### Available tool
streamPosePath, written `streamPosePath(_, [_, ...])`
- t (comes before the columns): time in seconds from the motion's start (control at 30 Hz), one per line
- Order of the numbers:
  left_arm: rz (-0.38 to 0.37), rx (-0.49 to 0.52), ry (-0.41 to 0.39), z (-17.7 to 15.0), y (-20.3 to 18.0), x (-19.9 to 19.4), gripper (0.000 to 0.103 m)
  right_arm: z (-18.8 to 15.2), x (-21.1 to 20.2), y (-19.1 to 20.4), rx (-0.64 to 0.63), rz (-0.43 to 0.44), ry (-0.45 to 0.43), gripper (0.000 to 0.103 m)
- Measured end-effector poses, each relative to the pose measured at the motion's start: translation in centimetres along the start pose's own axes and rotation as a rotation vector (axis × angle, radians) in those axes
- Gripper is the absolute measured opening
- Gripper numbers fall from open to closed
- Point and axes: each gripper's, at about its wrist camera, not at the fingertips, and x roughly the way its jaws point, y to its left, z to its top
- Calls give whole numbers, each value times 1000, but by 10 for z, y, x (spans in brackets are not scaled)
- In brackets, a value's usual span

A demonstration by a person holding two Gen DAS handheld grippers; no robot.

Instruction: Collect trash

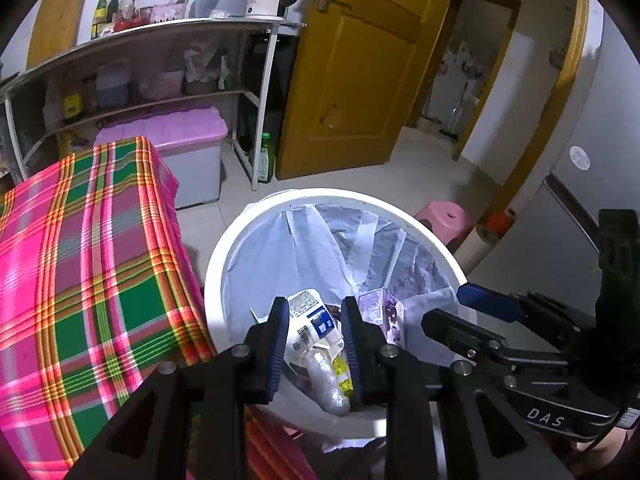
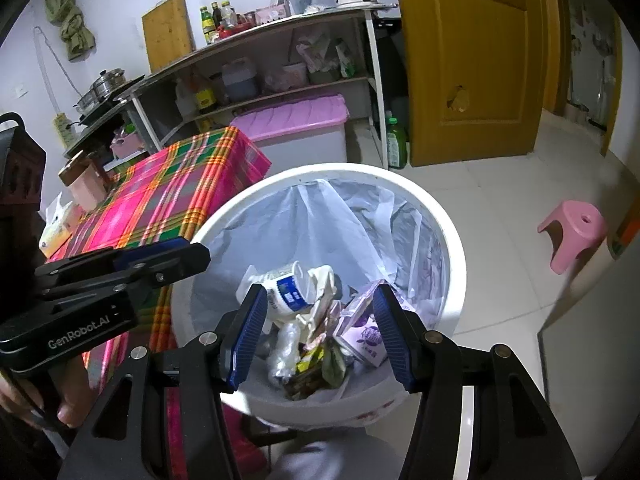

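Observation:
A white trash bin lined with a clear plastic bag stands beside the table. Inside lie a white bottle with a blue label, a purple carton, crumpled clear plastic and wrappers. My left gripper hovers open and empty above the bin's near side. My right gripper is open and empty above the bin; it also shows at the right of the left wrist view. The left gripper shows at the left of the right wrist view.
A table with a pink and green plaid cloth touches the bin's left side; a jar and tissue pack stand on it. A shelf rack, pink-lidded box, green bottle, yellow door, pink stool.

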Motion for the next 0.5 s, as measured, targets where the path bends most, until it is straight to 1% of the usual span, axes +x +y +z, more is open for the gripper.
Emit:
streamPosePath(0.3, [17,8,-48,-12,-6,-35,27,-9,-27,20,-29,11,-39,56])
streamPosePath(0.5, [35,14,-76,-27,-9,-59,30,-20,-45,33,-51,23,-61,56])
